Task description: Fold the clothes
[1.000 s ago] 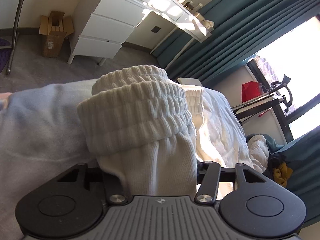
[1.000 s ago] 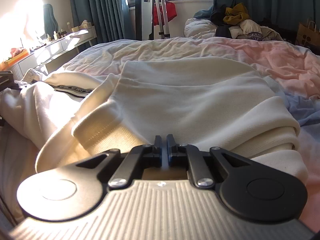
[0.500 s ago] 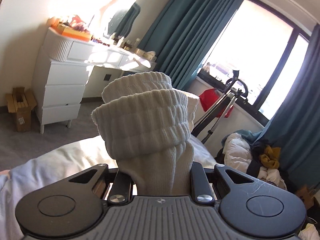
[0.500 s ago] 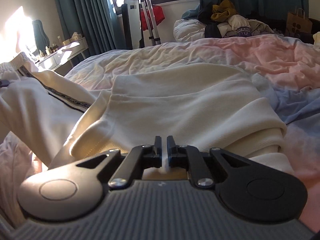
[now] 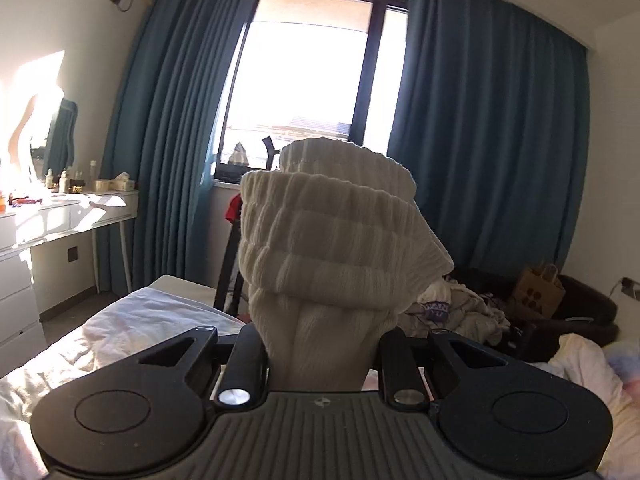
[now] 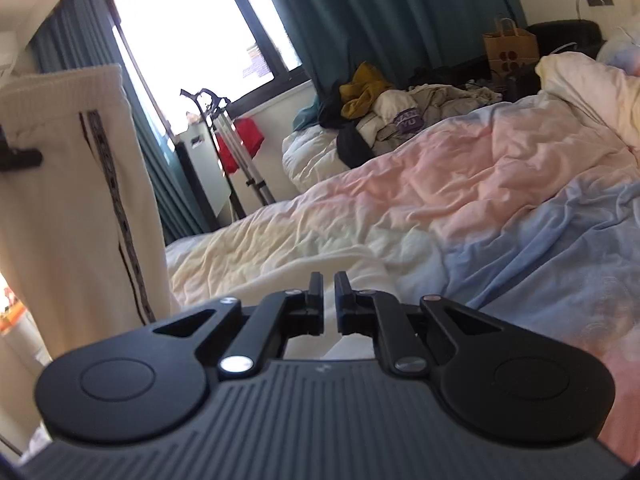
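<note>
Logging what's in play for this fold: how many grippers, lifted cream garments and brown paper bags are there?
Grippers: 2, left gripper and right gripper
Lifted cream garment: 1
Brown paper bag: 1
Total: 4
</note>
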Demonstrator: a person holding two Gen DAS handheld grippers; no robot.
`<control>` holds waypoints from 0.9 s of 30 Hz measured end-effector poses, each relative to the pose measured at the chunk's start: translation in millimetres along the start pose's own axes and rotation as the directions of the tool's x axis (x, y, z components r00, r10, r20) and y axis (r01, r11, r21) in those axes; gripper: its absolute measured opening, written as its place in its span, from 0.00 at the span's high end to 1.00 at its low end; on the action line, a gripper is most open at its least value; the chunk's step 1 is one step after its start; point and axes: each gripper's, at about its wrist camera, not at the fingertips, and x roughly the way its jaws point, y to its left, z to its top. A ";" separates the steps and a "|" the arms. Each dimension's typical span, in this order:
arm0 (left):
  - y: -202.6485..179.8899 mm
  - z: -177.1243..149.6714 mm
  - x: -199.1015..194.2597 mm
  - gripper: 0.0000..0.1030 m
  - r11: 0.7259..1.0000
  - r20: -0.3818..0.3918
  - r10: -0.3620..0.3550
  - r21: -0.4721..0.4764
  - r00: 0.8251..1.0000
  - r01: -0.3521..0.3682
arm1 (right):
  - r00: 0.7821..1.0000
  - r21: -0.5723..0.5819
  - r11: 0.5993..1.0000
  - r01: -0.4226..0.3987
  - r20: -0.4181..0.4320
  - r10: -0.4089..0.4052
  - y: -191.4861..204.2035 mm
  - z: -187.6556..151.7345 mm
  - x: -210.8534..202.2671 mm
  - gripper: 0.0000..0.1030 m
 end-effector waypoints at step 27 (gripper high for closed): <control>-66.0 -241.4 -10.8 0.31 0.699 -0.253 -0.195 0.642 0.948 0.315 | 0.988 0.447 0.892 -0.071 -0.090 0.124 -105.1 13.8 10.8 0.55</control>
